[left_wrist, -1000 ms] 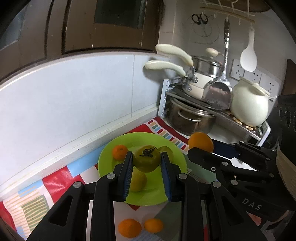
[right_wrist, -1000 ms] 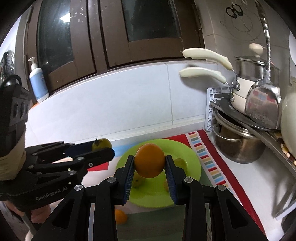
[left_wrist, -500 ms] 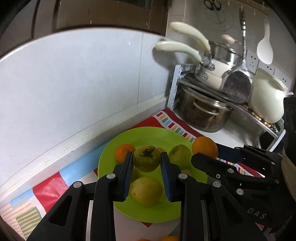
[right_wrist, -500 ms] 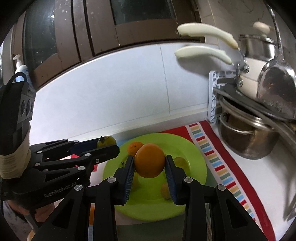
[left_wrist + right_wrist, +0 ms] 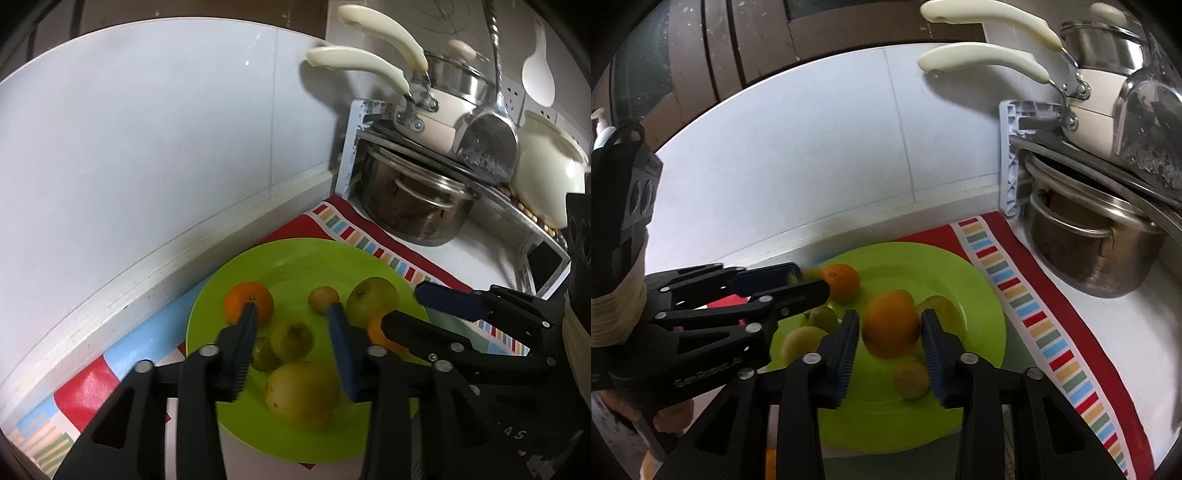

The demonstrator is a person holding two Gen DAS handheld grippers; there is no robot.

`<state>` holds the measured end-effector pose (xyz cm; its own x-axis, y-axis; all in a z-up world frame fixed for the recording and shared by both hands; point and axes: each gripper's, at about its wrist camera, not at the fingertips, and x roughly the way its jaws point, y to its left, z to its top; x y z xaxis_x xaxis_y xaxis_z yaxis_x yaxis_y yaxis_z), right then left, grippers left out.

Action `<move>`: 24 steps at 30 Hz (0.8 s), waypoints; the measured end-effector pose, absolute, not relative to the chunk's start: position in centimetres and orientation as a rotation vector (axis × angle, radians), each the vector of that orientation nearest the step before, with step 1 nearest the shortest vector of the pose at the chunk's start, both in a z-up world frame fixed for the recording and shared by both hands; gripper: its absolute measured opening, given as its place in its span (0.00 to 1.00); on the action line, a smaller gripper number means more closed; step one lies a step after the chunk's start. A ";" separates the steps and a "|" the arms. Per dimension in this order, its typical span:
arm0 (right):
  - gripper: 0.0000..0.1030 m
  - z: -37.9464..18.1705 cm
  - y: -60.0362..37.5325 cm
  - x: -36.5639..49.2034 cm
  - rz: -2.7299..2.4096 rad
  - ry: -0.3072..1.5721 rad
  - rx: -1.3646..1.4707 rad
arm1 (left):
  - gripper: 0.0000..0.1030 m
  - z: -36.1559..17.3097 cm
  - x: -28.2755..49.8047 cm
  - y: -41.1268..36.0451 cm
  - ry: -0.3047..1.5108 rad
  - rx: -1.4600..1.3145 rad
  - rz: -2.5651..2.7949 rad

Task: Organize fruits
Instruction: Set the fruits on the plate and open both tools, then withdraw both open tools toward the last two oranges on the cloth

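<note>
A lime-green plate (image 5: pixel 295 266) (image 5: pixel 975 295) on a striped mat holds several fruits, among them an orange (image 5: pixel 249 301) and a green apple (image 5: pixel 371 297). My left gripper (image 5: pixel 291 310) hangs low over the plate with its jaws opening. A green fruit with a dark stem (image 5: pixel 291 339) lies loose on the plate between its fingers. My right gripper (image 5: pixel 888 315) is beside it, jaws also opening. A blurred orange (image 5: pixel 892 323) sits between its pads with a gap on each side.
A rack at the right carries a steel pot (image 5: pixel 413 214) (image 5: pixel 1089 243) and saucepans with cream handles (image 5: pixel 358 64) that jut out above the plate. A white crock (image 5: pixel 546 177) stands further right. The tiled wall runs close behind the plate.
Both grippers sank toward the plate. Each was shut on a fruit before. Now both sets of jaws have spread, freeing the green fruit and the orange.
</note>
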<state>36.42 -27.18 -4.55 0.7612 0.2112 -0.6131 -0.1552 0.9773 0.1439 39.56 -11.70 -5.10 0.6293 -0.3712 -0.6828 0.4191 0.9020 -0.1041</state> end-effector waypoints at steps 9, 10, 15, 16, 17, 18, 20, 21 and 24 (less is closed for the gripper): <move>0.45 -2.9 -27.3 34.7 0.162 0.638 0.078 | 0.48 -3.4 36.7 -10.6 0.719 0.085 -0.401; 0.45 -2.6 -27.3 34.3 0.161 0.632 0.076 | 0.49 -3.1 36.2 -10.5 0.707 0.091 -0.393; 0.46 -1.3 -26.8 32.1 0.166 0.608 0.077 | 0.60 -0.8 33.2 -9.8 0.637 0.102 -0.363; 0.46 -1.0 -26.6 31.6 0.168 0.602 0.075 | 0.60 -0.3 32.5 -9.6 0.621 0.104 -0.357; 0.48 -0.7 -26.5 31.2 0.169 0.597 0.073 | 0.61 0.0 32.0 -9.5 0.611 0.107 -0.354; 0.51 -0.4 -26.4 30.7 0.170 0.590 0.071 | 0.62 0.4 31.5 -9.4 0.601 0.109 -0.349; 0.53 0.2 -26.0 29.7 0.168 0.576 0.066 | 0.65 1.0 30.3 -9.0 0.580 0.104 -0.342; 0.53 0.6 -25.8 29.1 0.173 0.569 0.064 | 0.67 1.4 29.6 -8.8 0.571 0.100 -0.340; 0.55 1.3 -25.4 27.8 0.183 0.559 0.057 | 0.70 2.0 28.1 -8.4 0.552 0.102 -0.333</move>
